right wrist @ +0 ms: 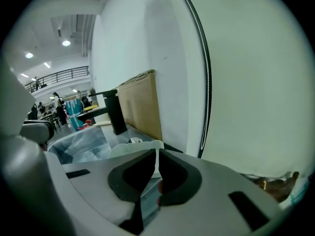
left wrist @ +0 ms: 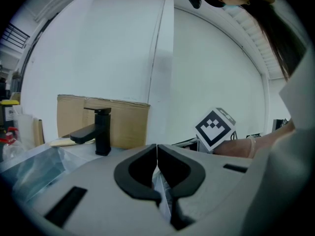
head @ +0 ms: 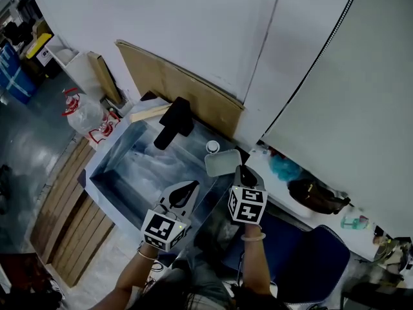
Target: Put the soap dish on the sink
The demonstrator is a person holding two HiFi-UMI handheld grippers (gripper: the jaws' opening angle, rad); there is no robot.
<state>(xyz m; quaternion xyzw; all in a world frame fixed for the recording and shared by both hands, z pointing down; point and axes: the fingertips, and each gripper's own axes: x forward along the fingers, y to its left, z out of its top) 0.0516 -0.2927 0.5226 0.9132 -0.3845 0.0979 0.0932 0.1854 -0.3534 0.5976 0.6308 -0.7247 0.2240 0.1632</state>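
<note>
The soap dish point(head: 222, 162) is a pale rounded tray at the sink's right rear corner. My right gripper point(head: 241, 171) is shut on the dish's near edge, and in the right gripper view the dish's white rim point(right wrist: 132, 150) sticks out from my right gripper point(right wrist: 157, 162). The sink point(head: 110, 161) is a rectangular basin wrapped in clear plastic, with a black faucet point(head: 174, 121) at its back. My left gripper point(head: 185, 191) hovers over the sink's near right rim. Its jaws meet in the left gripper view point(left wrist: 157, 156) with nothing between them. The faucet point(left wrist: 97, 131) stands ahead of it to the left.
A cardboard sheet point(head: 187, 89) leans on the white wall behind the sink. A small round white cap point(head: 212, 146) lies on the rim beside the dish. Wooden pallets point(head: 68, 218) lie to the left, a blue chair point(head: 310, 263) at lower right, and a cluttered counter point(head: 316, 196) to the right.
</note>
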